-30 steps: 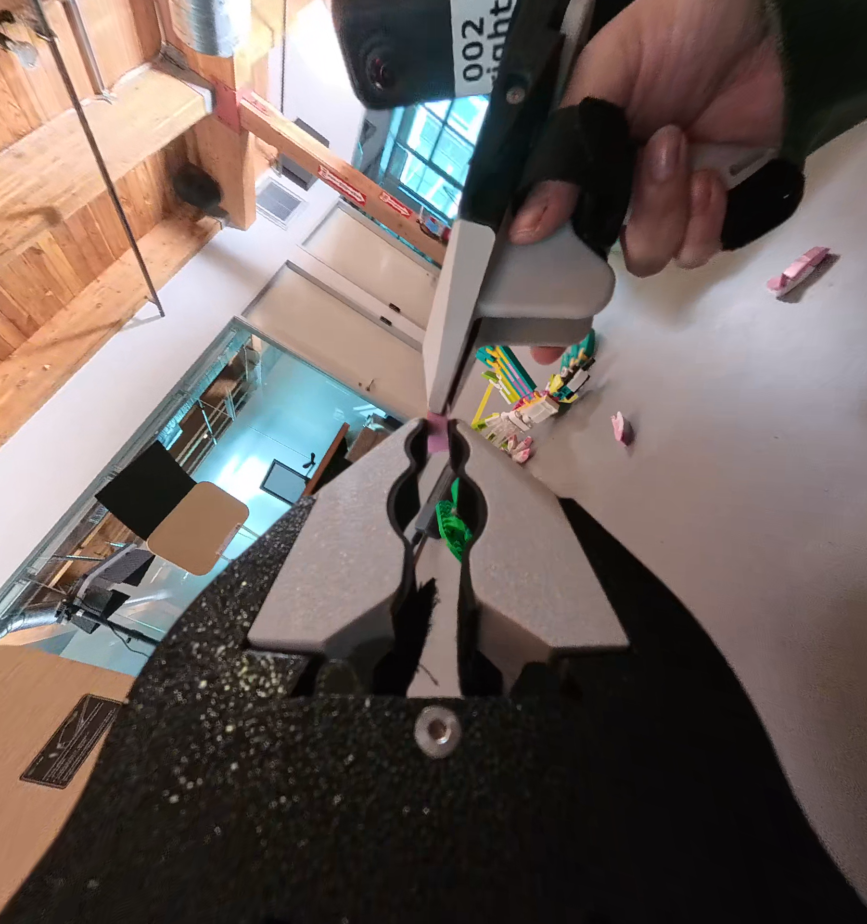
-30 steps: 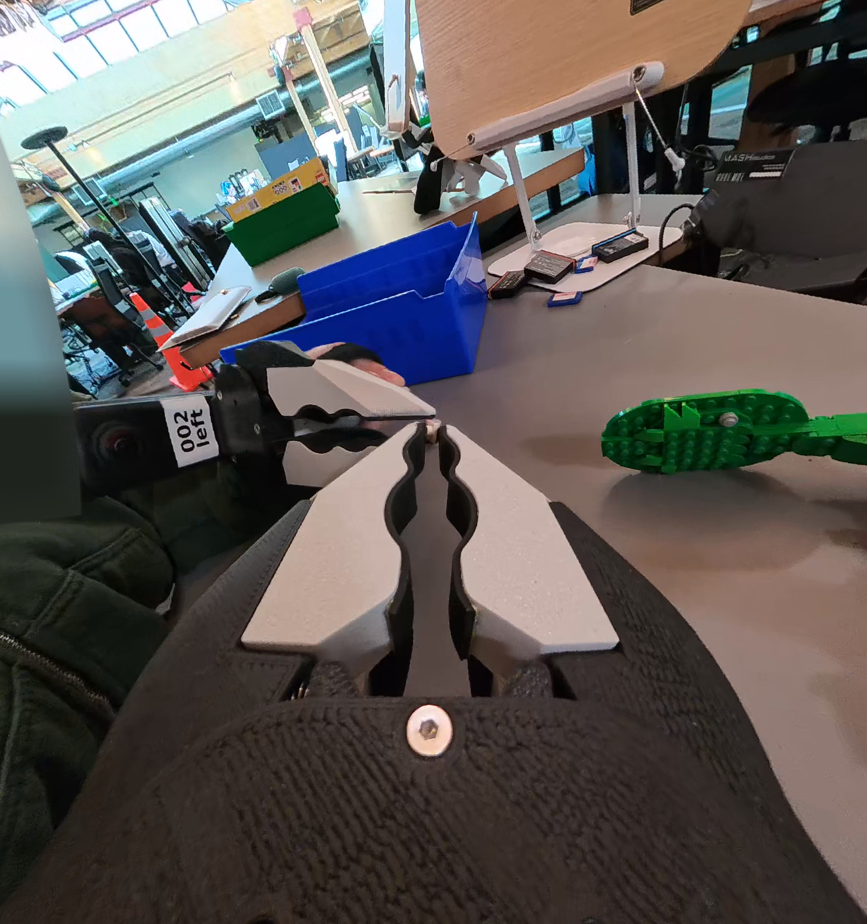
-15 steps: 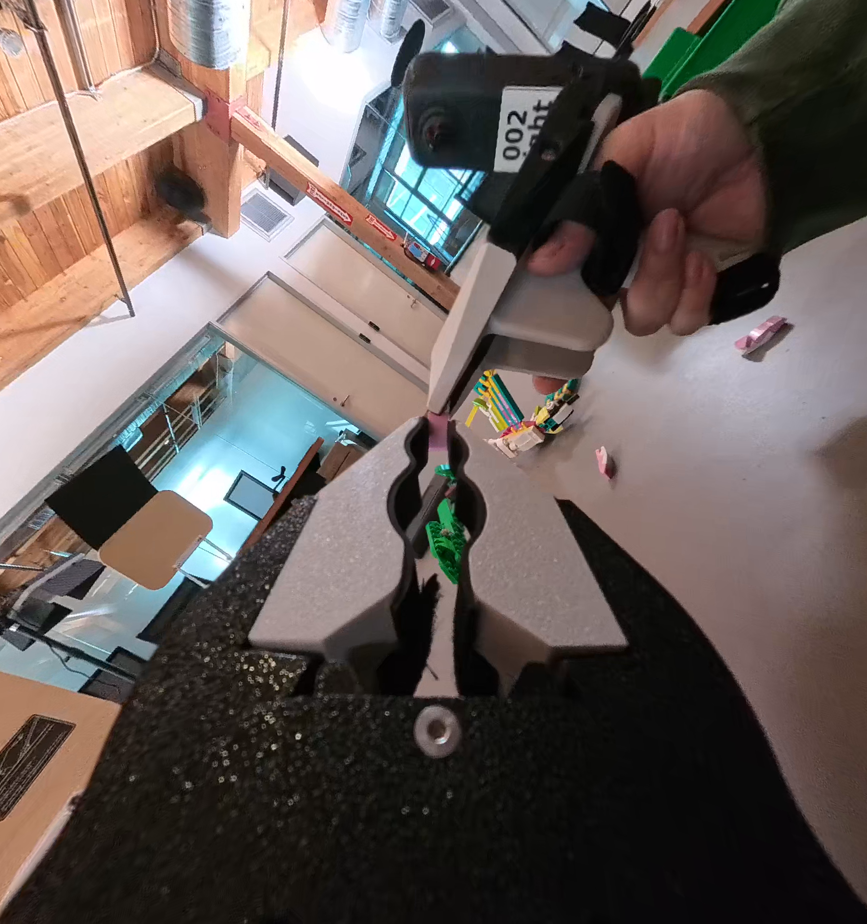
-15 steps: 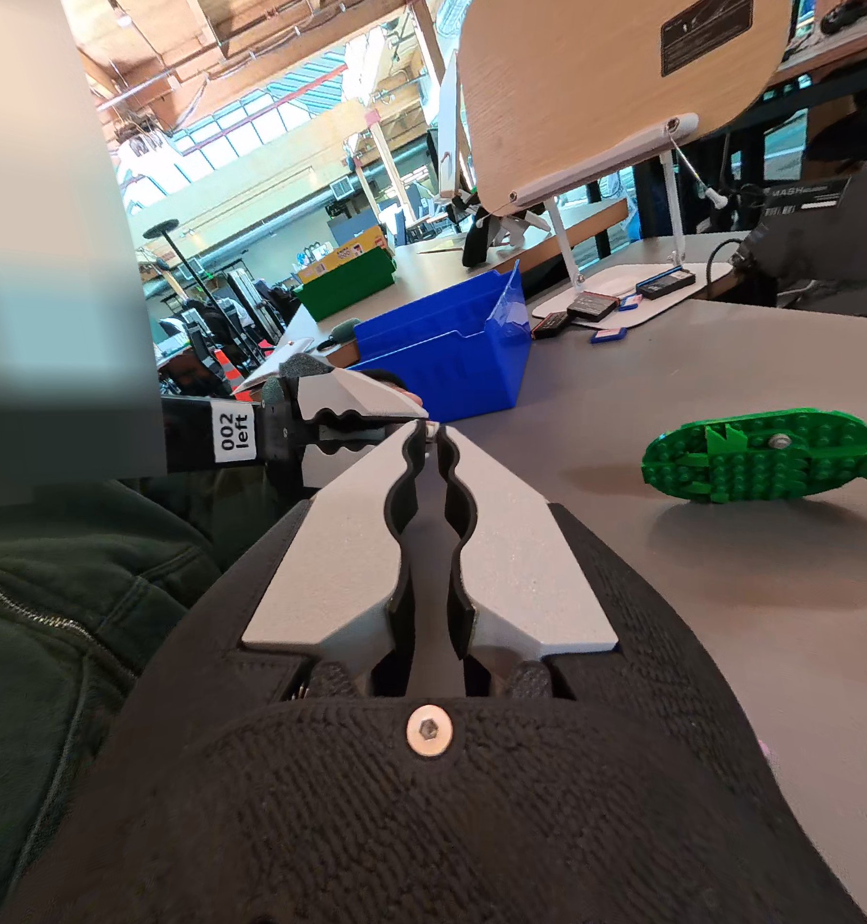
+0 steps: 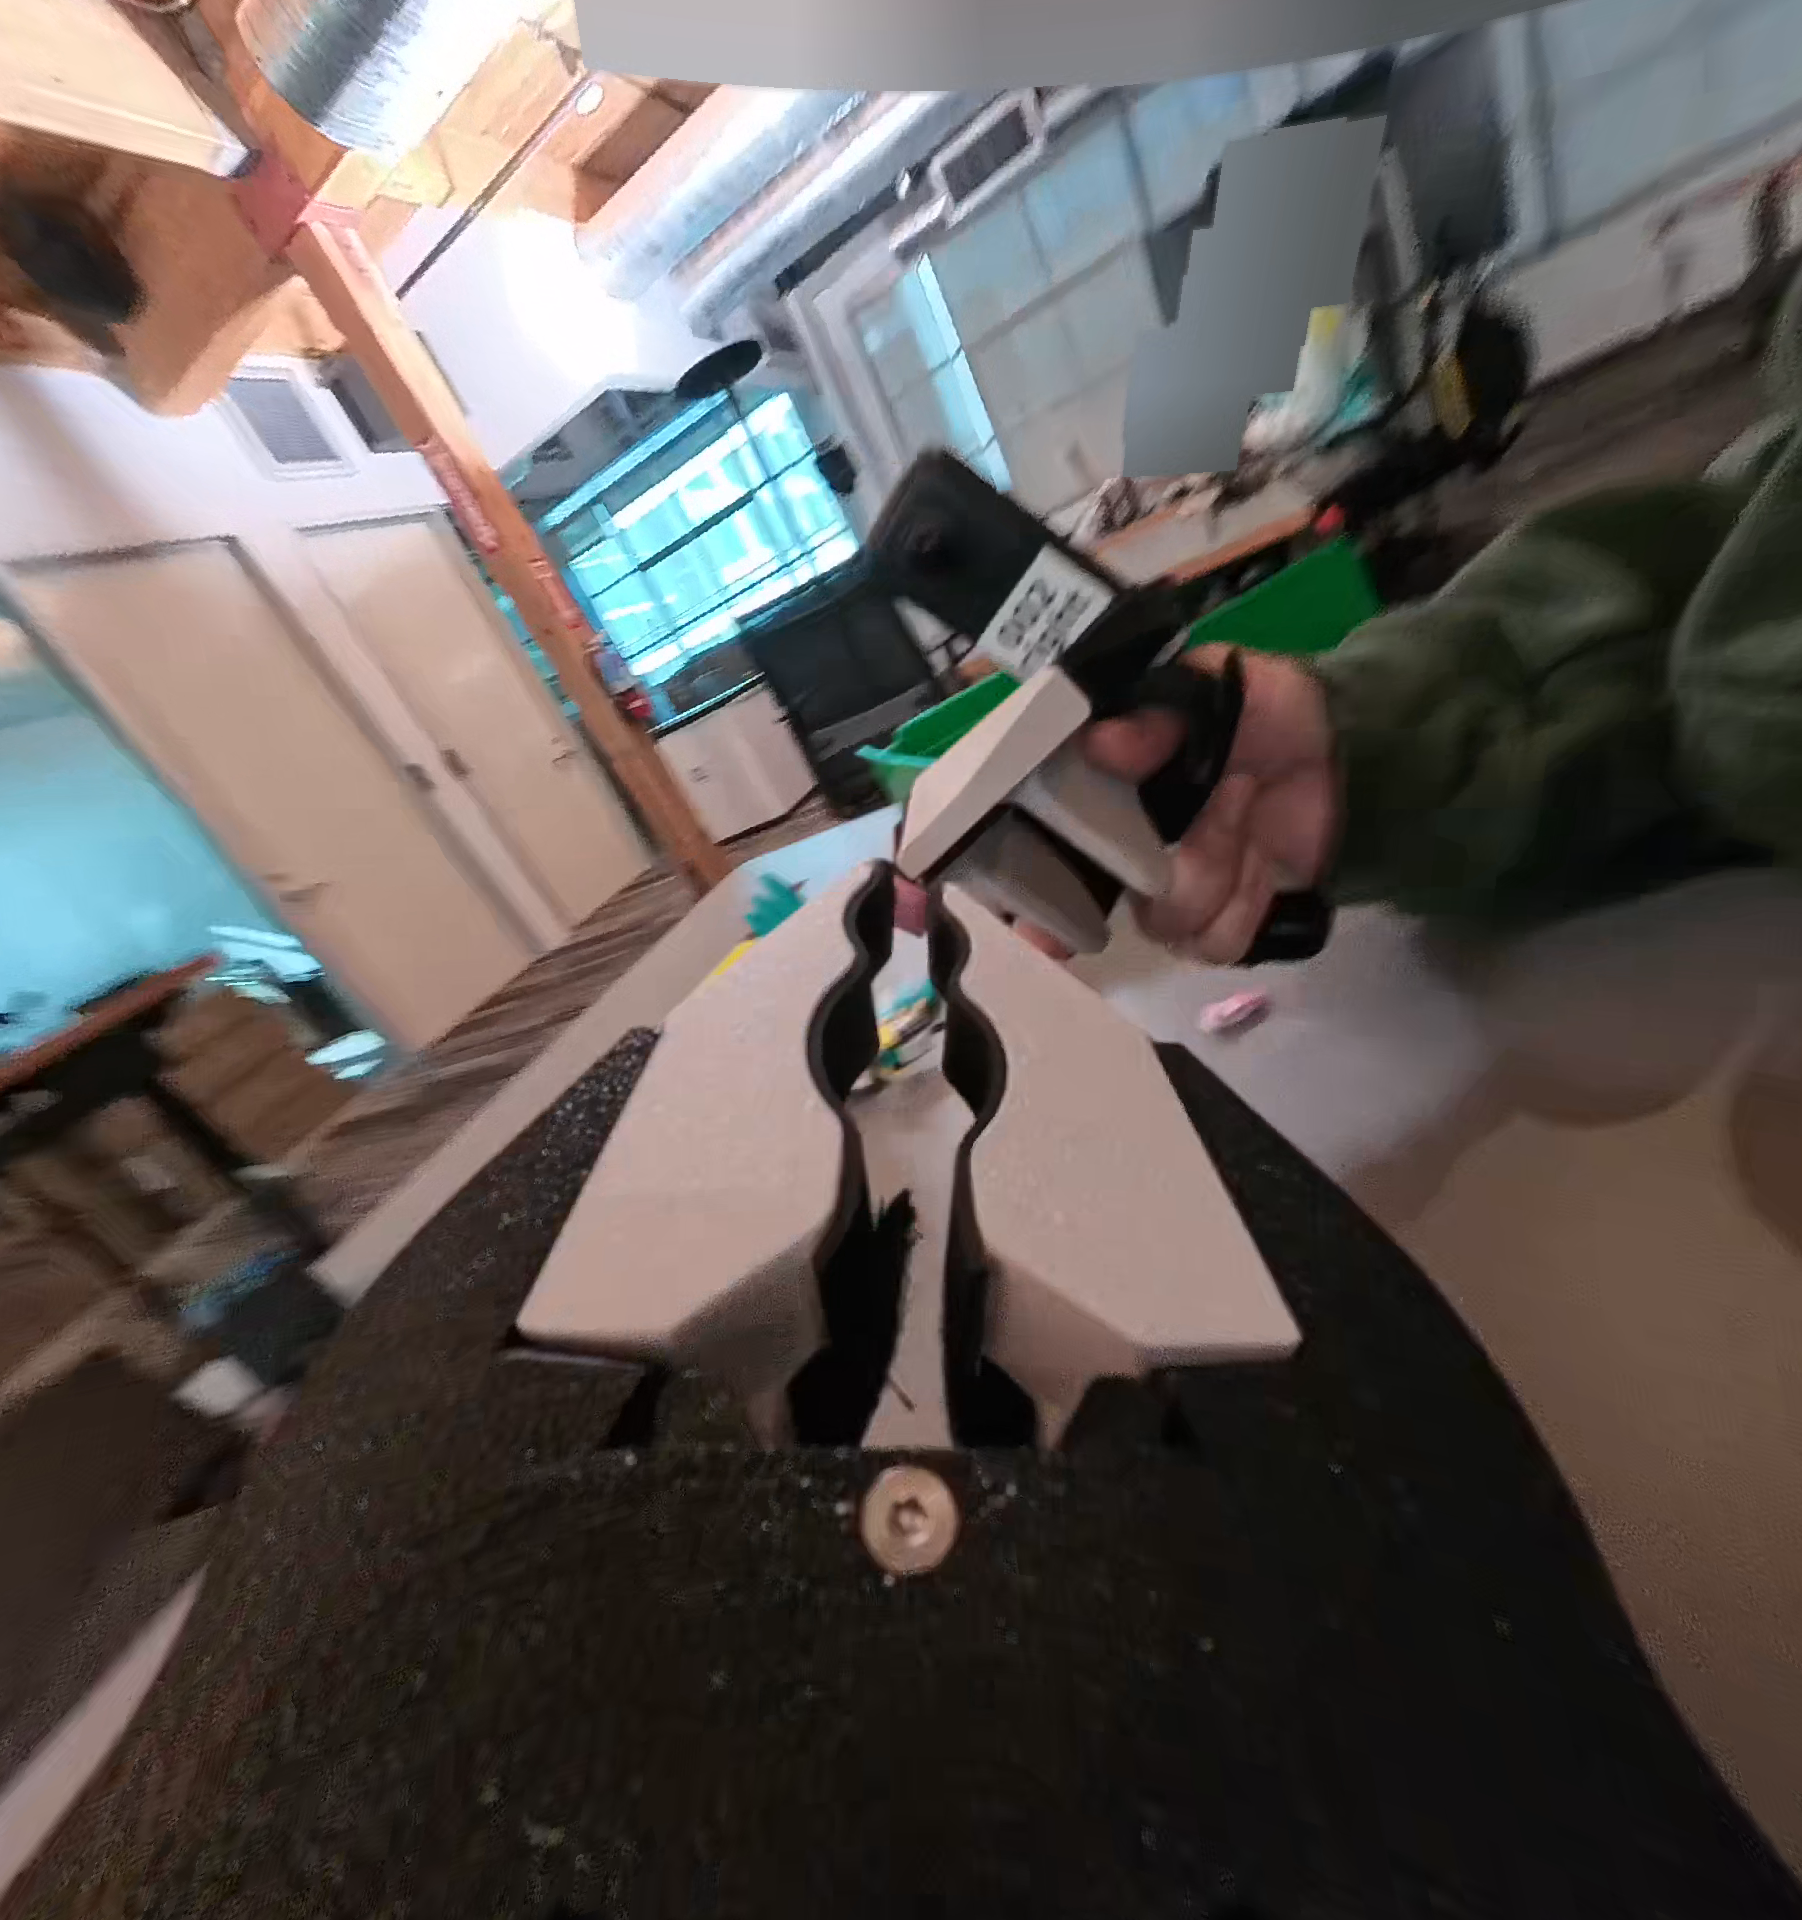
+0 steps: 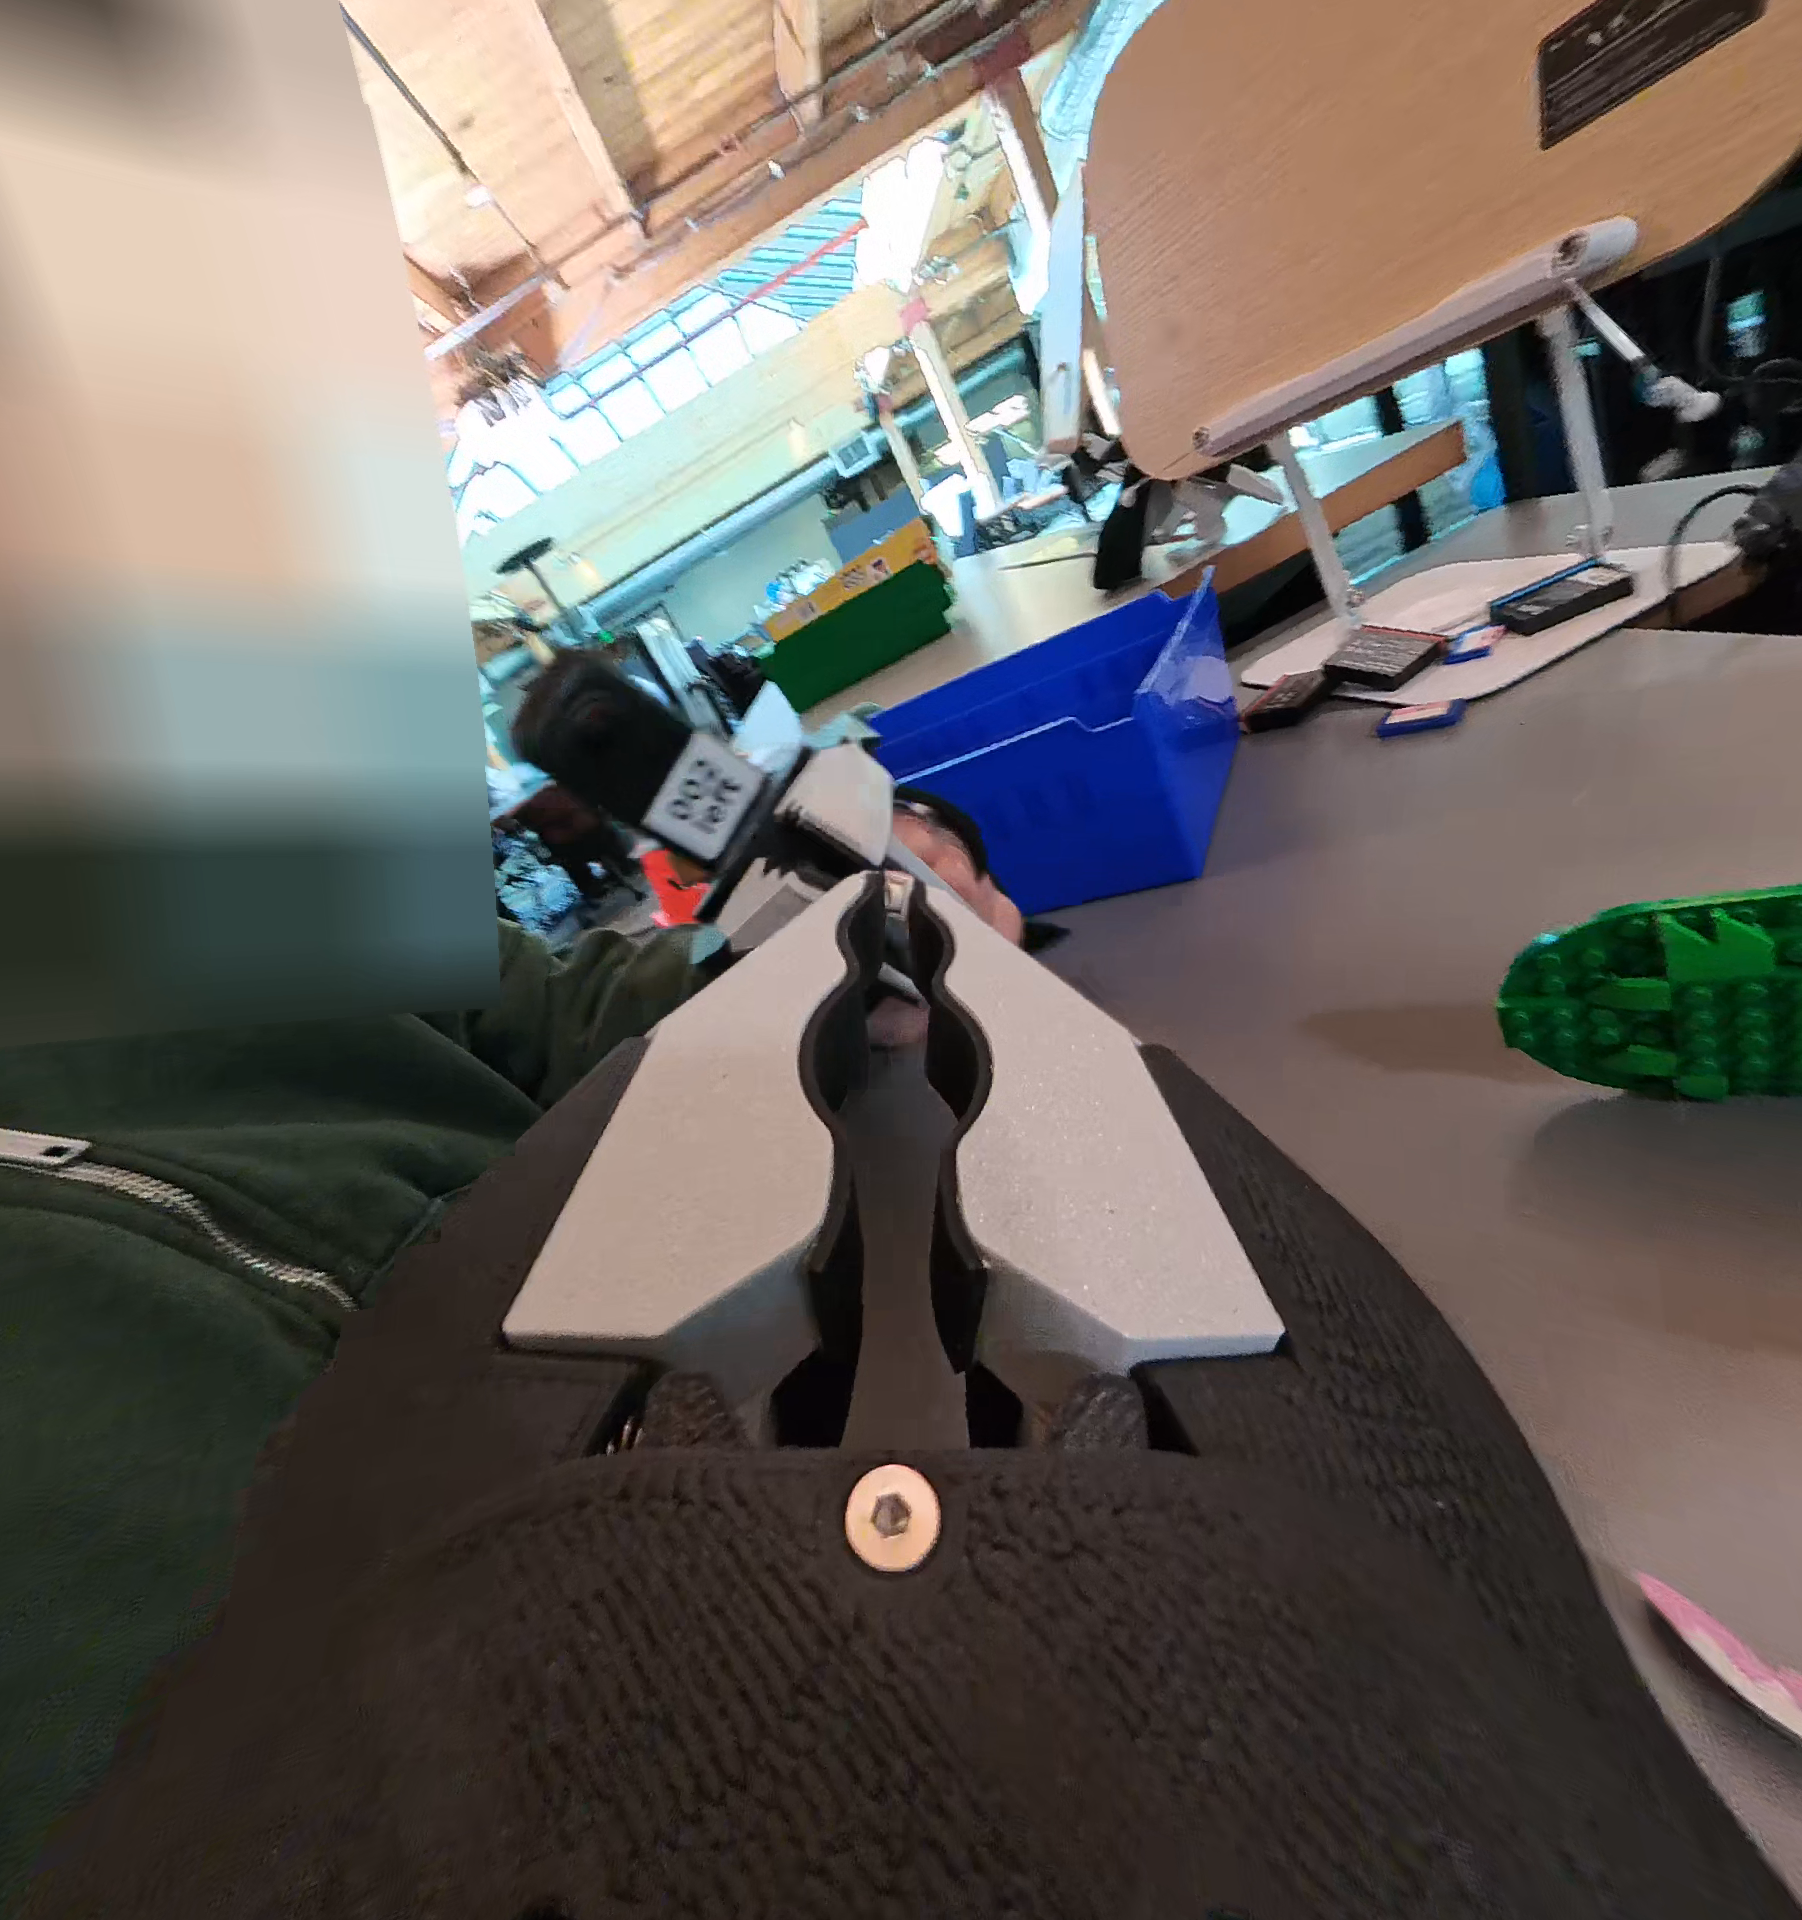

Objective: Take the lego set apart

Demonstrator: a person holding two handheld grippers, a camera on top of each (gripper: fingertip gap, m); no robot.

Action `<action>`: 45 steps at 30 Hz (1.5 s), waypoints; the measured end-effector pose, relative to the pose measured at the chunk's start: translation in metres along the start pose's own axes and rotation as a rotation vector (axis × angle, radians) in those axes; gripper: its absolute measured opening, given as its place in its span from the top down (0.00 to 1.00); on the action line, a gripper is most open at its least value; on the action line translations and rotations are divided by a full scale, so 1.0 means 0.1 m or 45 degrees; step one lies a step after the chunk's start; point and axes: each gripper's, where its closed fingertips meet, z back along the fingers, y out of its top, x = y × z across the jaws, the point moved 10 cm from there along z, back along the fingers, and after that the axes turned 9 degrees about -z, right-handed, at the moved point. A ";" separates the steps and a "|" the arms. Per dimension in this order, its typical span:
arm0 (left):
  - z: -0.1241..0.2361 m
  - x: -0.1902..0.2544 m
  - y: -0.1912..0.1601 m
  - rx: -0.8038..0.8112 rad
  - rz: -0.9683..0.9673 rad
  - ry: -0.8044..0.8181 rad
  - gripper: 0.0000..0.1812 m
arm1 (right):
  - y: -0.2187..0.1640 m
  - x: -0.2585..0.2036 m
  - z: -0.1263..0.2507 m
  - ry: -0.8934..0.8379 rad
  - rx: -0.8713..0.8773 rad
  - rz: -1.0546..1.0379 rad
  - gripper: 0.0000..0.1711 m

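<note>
My left gripper [image 5: 909, 902] is shut on a small pink lego piece [image 5: 911, 906] at its fingertips, held above the grey table. My right gripper [image 6: 895, 896] is shut on the same small piece [image 6: 895, 889], so the two grippers meet tip to tip. The right gripper shows in the left wrist view [image 5: 990, 790], held by a hand in a green sleeve. The left gripper shows in the right wrist view [image 6: 824, 821]. A green studded lego plate [image 6: 1686, 997] lies on the table to the right. The left wrist view is motion-blurred.
A blue bin [image 6: 1063, 769] stands at the back of the table [image 6: 1448, 852]. Loose pink pieces lie on the table [image 5: 1232, 1008] and near the right gripper's body [image 6: 1749, 1673]. Coloured lego parts [image 5: 902, 1029] lie beyond the left fingers. A wooden board on a stand [image 6: 1396, 208] rises at the back right.
Both grippers stayed joined at the tips on the pink piece while they turned and rose. The left view swung toward level, and the green plate slid right in the right view.
</note>
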 end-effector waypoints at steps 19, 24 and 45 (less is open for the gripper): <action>-0.12 -0.08 -0.15 0.406 1.355 -0.295 0.84 | -0.04 -0.46 0.12 -0.316 0.243 1.330 0.98; -0.17 0.01 -0.20 0.543 1.637 -0.369 0.88 | -0.13 -0.50 0.06 -0.422 0.202 1.580 0.99; -0.21 0.08 -0.25 0.502 1.709 -0.425 0.97 | -0.16 -0.50 0.10 -0.372 0.025 1.622 0.98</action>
